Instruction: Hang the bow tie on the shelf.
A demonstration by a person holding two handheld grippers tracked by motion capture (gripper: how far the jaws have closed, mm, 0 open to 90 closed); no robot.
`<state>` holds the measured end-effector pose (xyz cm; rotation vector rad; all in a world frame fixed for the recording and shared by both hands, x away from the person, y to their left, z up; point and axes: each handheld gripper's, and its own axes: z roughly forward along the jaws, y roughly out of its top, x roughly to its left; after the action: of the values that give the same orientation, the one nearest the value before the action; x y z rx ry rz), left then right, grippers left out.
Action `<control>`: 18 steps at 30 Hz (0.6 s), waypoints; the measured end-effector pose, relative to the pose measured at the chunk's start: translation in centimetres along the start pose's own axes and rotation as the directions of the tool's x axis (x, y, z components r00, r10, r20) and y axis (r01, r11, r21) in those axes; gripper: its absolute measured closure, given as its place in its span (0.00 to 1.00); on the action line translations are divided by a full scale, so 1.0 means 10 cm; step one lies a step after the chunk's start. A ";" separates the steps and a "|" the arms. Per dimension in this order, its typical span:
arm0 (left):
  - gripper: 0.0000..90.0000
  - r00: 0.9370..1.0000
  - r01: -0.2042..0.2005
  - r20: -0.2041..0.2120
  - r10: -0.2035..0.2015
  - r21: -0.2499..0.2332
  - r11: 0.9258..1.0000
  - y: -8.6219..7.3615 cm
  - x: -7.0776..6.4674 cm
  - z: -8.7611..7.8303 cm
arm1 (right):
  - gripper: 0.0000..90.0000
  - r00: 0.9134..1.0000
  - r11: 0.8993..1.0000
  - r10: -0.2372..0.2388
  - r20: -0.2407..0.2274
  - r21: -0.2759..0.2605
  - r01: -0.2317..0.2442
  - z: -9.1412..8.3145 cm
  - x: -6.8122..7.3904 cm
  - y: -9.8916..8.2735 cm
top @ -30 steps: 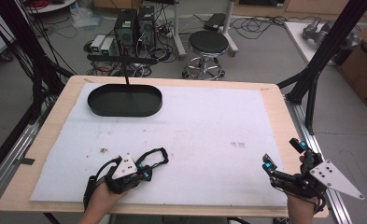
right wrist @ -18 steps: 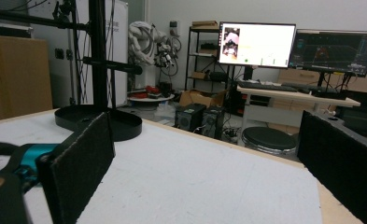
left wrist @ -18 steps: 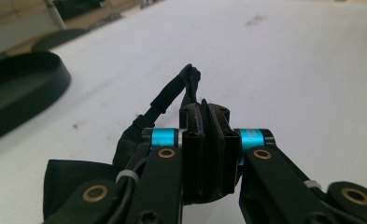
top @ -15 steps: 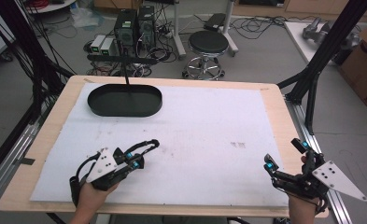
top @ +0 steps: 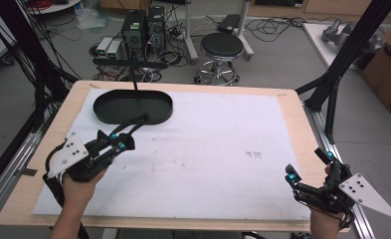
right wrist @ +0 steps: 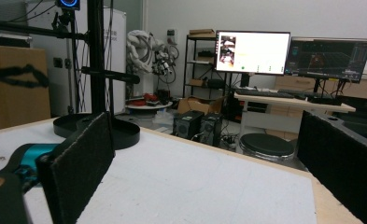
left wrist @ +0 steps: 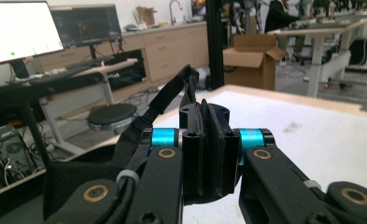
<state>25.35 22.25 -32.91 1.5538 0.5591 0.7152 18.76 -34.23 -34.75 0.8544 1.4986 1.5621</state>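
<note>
Black strap (top: 135,124) sits left of centre in the high view, running from the left gripper (top: 122,141) up toward the near rim of the black oval tray (top: 103,107) in the upper left. In the left gripper view the strap (left wrist: 165,95) arches up and over from the lower left to the top of the tongs, which are pressed tightly together. They seem to pinch its end, so the pick-up looks done. What is left, as I judge it, is carrying the strap to the tray and letting go, since its free end only just reaches the rim and nothing lies inside.

The right gripper (top: 308,166) rests low at the lower right of the high view, over the edge of the white mat (top: 223,149). Its tongs are spread wide with nothing between them, and they play no part for now.

Hard to make out:
- The exact spot where the strap enters the closed tongs is hidden behind the pads.
- Whether the strap's far tip touches the tray or hangs above it cannot be told.
- The thin post (top: 136,87) rising at the tray blurs against the clutter behind.
</note>
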 end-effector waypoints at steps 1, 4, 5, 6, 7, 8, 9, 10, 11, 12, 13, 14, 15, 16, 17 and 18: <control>0.94 1.000 0.000 -0.007 0.000 -0.004 1.000 0.03 0.03 0.01 | 0.04 1.000 1.000 0.002 -0.002 0.002 -0.002 0.00 0.01 0.00; 0.94 1.000 0.002 -0.014 -0.002 -0.008 1.000 0.09 0.11 0.04 | 0.04 1.000 1.000 0.000 -0.002 0.002 0.000 0.00 0.01 0.01; 0.94 1.000 0.003 -0.015 -0.003 -0.009 1.000 0.11 0.15 0.06 | 0.04 1.000 1.000 0.004 -0.004 0.003 -0.003 0.00 0.01 0.01; 0.94 1.000 0.008 -0.015 -0.008 -0.007 1.000 0.13 0.19 0.08 | 0.04 1.000 1.000 0.001 -0.002 -0.001 -0.001 0.00 0.01 0.01; 0.94 1.000 0.017 -0.016 -0.017 -0.009 1.000 0.14 0.22 0.09 | 0.04 1.000 1.000 0.002 -0.001 -0.002 -0.002 0.00 0.01 0.01; 0.94 1.000 0.027 -0.014 -0.027 -0.010 1.000 0.16 0.26 0.12 | 0.04 1.000 1.000 0.003 -0.001 -0.002 -0.003 0.00 0.01 0.01; 0.94 0.999 0.028 -0.016 -0.029 -0.007 1.000 0.17 0.29 0.14 | 0.04 1.000 1.000 0.002 -0.001 -0.002 -0.002 0.00 0.00 0.01; 0.94 0.999 0.036 -0.014 -0.036 0.001 0.999 0.19 0.34 0.17 | 0.04 1.000 1.000 0.001 0.000 -0.002 -0.001 -0.01 0.00 0.01; 0.94 0.999 0.036 -0.013 -0.036 0.003 0.999 0.20 0.36 0.19 | 0.04 1.000 1.000 0.002 0.001 -0.002 -0.002 -0.01 0.00 0.01; 0.94 0.999 0.038 -0.012 -0.038 0.011 0.999 0.21 0.39 0.21 | 0.04 1.000 1.000 0.003 0.002 -0.003 -0.003 -0.01 0.00 0.01; 0.94 0.999 0.042 -0.011 -0.042 0.019 0.999 0.22 0.42 0.24 | 0.04 1.000 1.000 0.004 0.003 -0.002 -0.004 -0.01 0.00 0.01; 0.94 0.999 0.045 -0.008 -0.044 0.027 0.999 0.23 0.46 0.28 | 0.04 1.000 1.000 0.004 0.003 0.000 -0.004 -0.01 0.00 0.00; 0.94 0.999 0.052 -0.006 -0.052 0.033 0.998 0.24 0.49 0.31 | 0.04 1.000 1.000 0.004 0.002 0.001 -0.004 -0.01 0.00 0.00; 0.94 0.998 0.058 -0.005 -0.058 0.041 0.997 0.24 0.51 0.35 | 0.04 1.000 1.000 0.002 0.004 0.001 -0.002 0.00 0.00 0.00; 0.94 0.998 0.066 -0.006 -0.066 0.053 0.996 0.24 0.54 0.39 | 0.04 1.000 1.000 0.001 0.005 0.003 -0.001 0.00 0.00 0.00; 0.94 0.997 0.073 -0.003 -0.073 0.061 0.995 0.24 0.57 0.42 | 0.04 1.000 1.000 0.004 0.004 0.005 -0.004 0.00 0.00 0.00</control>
<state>32.23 23.18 -30.02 1.5813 0.6408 0.6483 18.80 -34.22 -34.79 0.8636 1.4999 1.5593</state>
